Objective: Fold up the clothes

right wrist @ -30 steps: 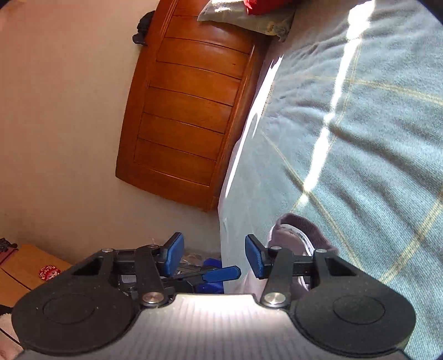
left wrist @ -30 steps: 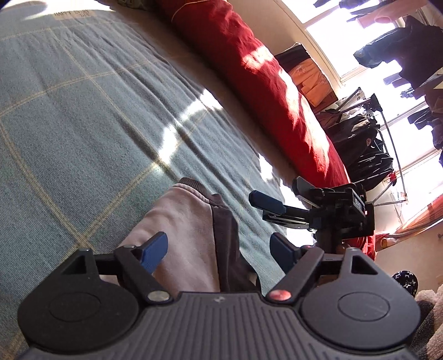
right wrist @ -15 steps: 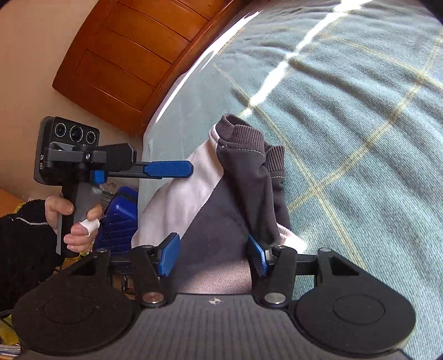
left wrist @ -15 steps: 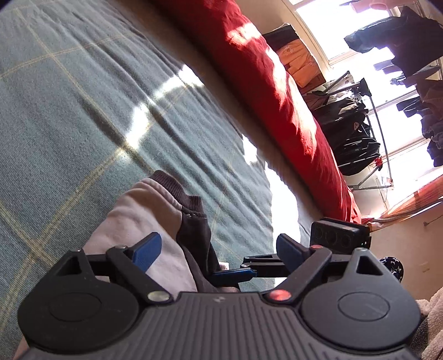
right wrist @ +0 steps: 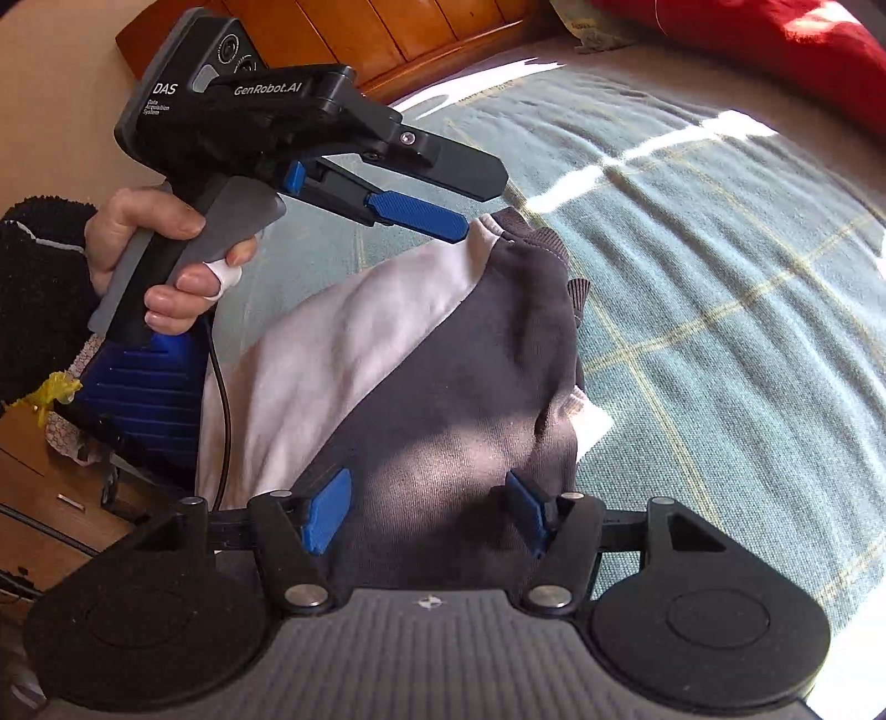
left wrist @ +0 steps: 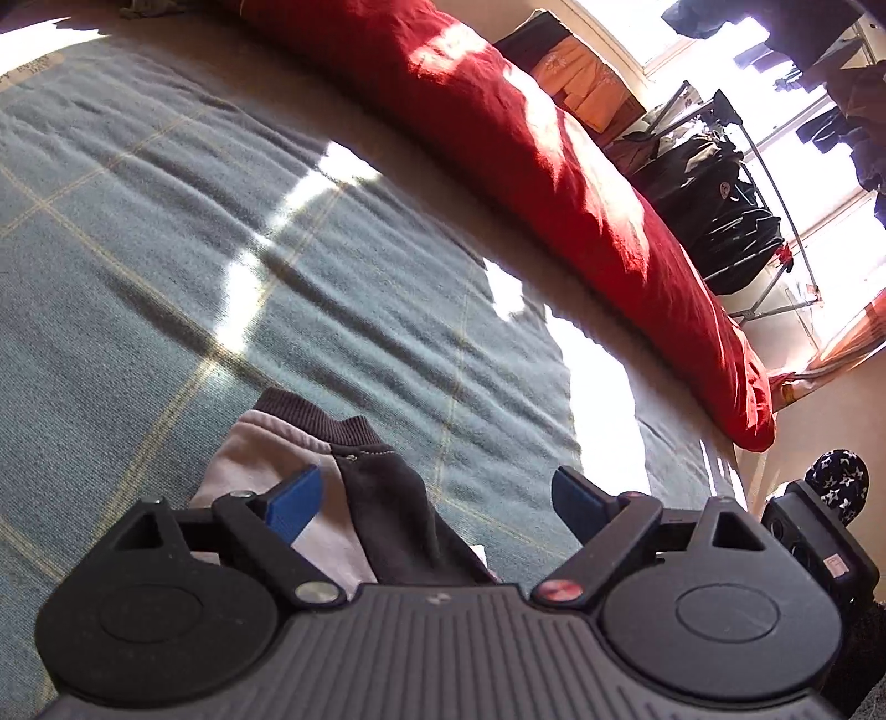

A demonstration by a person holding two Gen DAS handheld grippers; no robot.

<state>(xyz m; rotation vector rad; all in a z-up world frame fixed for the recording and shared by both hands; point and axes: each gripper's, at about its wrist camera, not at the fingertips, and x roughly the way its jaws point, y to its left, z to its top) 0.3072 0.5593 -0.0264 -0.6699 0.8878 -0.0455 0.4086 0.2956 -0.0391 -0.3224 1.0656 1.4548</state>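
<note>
Your left hand (right wrist: pixel 166 260) wraps the grey handle of the left gripper (left wrist: pixel 437 498), a matt black body with ribbed blue plastic fingers (right wrist: pixel 418 213). Its jaws stand wide apart and grip nothing; in your left wrist view the garment's cuff end lies under and between them, the left pad over the pale panel, the right pad clear over the blanket.

The sweatshirt (right wrist: pixel 443 354) lies on the bed, near its edge on the side of your left hand. It is soft jersey in two colours: a pale, almost white panel on the left and a dark charcoal panel on the right, meeting along a stitched seam. A ribbed dark cuff (left wrist: pixel 315 412) closes its far end, rounded and slightly bunched.

The blanket (left wrist: pixel 166 232) beneath is a napped teal weave crossed by thin yellow lines, rippled in low folds, with bright sun stripes across it.

Your right gripper (right wrist: pixel 423 512) is opening, its blue pads hovering over the charcoal panel with cloth between them but not pinched.

Only the left wrist view shows the long red bolster (left wrist: pixel 526 166) along the bed's far side and the drying rack (left wrist: pixel 736 221) hung with dark clothes. Only the right wrist view shows the wooden headboard (right wrist: pixel 421 33), your hand and the garment's full spread.
</note>
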